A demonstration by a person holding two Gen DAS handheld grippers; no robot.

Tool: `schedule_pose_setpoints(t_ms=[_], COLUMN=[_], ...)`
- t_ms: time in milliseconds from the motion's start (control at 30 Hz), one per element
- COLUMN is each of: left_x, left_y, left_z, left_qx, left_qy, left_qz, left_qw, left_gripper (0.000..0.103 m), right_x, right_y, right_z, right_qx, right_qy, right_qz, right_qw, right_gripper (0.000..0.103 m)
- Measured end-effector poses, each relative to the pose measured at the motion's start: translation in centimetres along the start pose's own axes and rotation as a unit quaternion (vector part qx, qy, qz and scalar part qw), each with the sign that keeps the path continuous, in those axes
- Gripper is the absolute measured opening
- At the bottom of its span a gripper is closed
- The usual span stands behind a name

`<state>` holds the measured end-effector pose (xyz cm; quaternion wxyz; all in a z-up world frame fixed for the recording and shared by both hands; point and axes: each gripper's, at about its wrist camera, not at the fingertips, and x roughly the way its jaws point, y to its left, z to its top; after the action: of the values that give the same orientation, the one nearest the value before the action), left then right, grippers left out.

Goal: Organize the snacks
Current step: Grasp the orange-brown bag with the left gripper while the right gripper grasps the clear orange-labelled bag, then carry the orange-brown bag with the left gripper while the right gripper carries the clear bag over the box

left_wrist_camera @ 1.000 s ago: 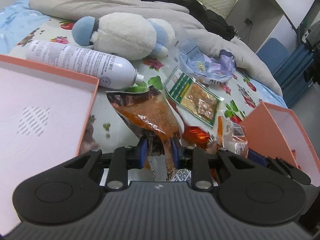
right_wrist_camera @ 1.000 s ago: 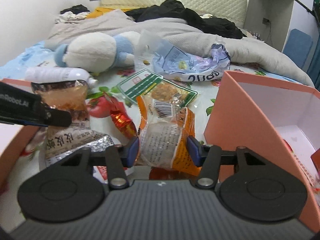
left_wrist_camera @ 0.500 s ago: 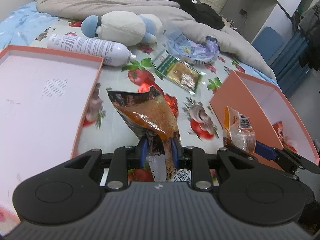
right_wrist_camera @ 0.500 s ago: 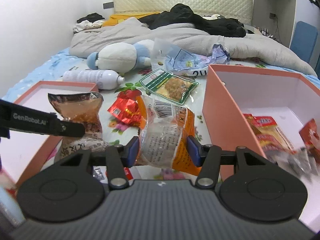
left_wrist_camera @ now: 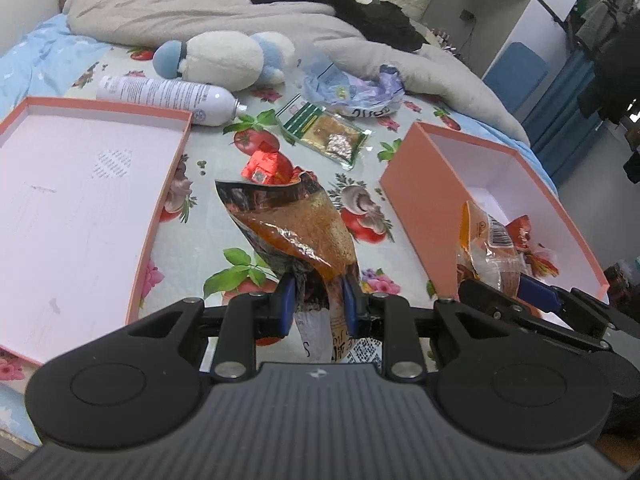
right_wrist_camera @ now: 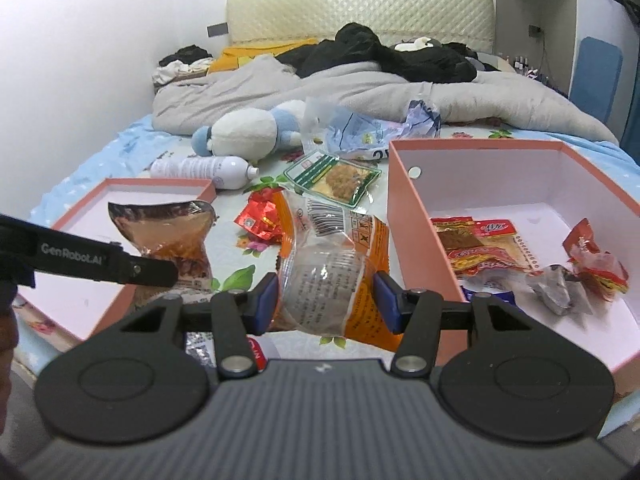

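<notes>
My left gripper [left_wrist_camera: 318,306] is shut on a brown-orange foil snack bag [left_wrist_camera: 296,224], held up above the bedsheet between the two boxes. My right gripper [right_wrist_camera: 326,300] is shut on an orange and clear snack packet [right_wrist_camera: 332,264], which hangs just left of the orange box [right_wrist_camera: 408,216]. That box holds several red snack packs [right_wrist_camera: 480,248]. In the left wrist view the right gripper's packet [left_wrist_camera: 488,248] shows against the box wall [left_wrist_camera: 424,196]. The left gripper's bag [right_wrist_camera: 168,232] also shows in the right wrist view.
An orange box lid [left_wrist_camera: 160,208] lies open at the left. On the sheet lie a red foil snack [left_wrist_camera: 266,166], a green-labelled packet [left_wrist_camera: 328,136], a crumpled plastic bag [left_wrist_camera: 352,90], a white spray can [left_wrist_camera: 168,94] and a plush toy [left_wrist_camera: 224,60]. Grey bedding [left_wrist_camera: 200,12] lies behind.
Both grippers have lifted and pulled back from the pile with their snacks still held. The bed items now look smaller and farther, and the orange box's inside has come into view.
</notes>
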<state>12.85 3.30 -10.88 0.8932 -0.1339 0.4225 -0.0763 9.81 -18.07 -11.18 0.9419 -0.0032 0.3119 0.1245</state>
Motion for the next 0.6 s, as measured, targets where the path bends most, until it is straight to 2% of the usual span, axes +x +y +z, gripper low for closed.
schedule_pose_setpoints(t_ms=[600], left_x=[-5.9], left_y=[-5.4], left_z=[-2.7], left_qx=[0.011], left_qy=[-0.003], left_qz=[-0.020], left_qw=[0.9997], left_gripper=[0.029], right_x=[-8.4], right_y=[-1.9], right_z=[-0.3], right_qx=[0.024], right_qy=[-0.015], right_qz=[-0.018], right_qw=[0.999], right_gripper=[0.054])
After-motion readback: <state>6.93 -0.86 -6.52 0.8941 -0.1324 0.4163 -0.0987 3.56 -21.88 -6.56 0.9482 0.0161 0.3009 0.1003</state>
